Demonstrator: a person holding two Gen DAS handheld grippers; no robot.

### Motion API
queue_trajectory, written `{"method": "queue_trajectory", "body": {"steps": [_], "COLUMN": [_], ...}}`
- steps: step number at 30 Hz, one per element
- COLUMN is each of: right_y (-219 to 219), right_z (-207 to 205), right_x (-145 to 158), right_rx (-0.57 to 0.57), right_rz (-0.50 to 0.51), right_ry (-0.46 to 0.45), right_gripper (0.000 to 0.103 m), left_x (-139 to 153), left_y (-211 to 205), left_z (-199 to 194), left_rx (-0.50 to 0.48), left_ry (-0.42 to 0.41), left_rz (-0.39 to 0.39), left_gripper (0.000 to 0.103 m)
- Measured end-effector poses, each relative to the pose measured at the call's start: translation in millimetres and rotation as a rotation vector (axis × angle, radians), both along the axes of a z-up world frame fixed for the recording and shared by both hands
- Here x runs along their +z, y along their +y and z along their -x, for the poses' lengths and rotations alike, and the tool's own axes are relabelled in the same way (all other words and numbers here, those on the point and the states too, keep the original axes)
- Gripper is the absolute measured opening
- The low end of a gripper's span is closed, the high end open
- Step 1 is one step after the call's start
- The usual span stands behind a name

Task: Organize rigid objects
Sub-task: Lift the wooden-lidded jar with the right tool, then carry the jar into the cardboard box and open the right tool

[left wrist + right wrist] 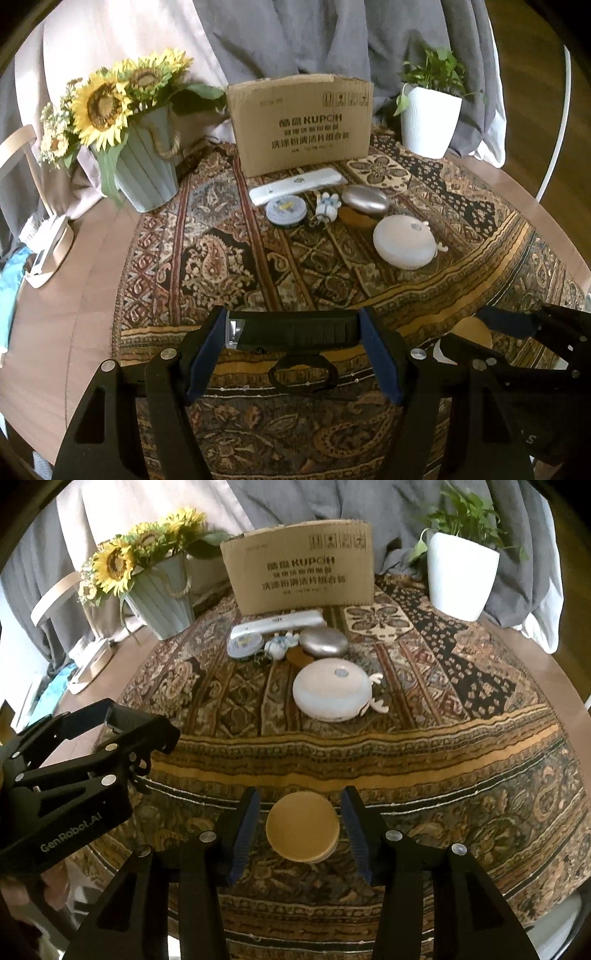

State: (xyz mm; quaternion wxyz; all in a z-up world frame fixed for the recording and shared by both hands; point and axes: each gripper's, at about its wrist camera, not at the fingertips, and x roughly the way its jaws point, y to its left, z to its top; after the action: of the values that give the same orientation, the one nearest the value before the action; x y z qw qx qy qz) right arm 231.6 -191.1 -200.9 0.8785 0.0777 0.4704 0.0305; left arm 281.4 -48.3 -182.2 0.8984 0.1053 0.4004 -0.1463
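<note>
Wooden disc (pixel 302 827) between right claw (pixel 300 825) fingers

Cloth (pixel 424 746): paisley & floral, brown/gold/black w/ dark red stripes.
Box (pixel 301 123): tan cardboard, black print.
Bucket (pixel 144 170): pale grey-green, ribbed; sunflowers (pixel 101 107) yellow w/ brown centres.
Pot (pixel 460 578): white, ribbed; green leaves.
Remote (pixel 297 184): white.
Tin (pixel 286 211): pale blue, yellow mark.
Pebble (pixel 324 641): silver.
Dome (pixel 328 692): white.
Disc (pixel 302 827): tan.
Pads (pixel 205 354): dark blue.
</note>
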Motion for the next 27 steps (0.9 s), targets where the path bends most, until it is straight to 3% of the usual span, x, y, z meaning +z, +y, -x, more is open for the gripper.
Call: {"method": "queue_trajectory", "body": {"steps": [13,27], "right_y": [1.6,-8.6], "right_z": [-2.5,-15.8], "right_x": [-10.7,45.0], "right_rx": [0.007,0.02], "right_rz": [0.015,0.067], "right_ry": [0.026,-0.12], "right_gripper": [0.043,0.043], "left_x": [-5.9,36.2], "left_y": [-0.1,-3.1], "left_z": [-2.0,-11.8], "left_rx": [0.014,0.066], "left_ry": [0.016,-0.067], "left_rz": [-0.004,0.062], "left_gripper": [0.071,0.071]}}
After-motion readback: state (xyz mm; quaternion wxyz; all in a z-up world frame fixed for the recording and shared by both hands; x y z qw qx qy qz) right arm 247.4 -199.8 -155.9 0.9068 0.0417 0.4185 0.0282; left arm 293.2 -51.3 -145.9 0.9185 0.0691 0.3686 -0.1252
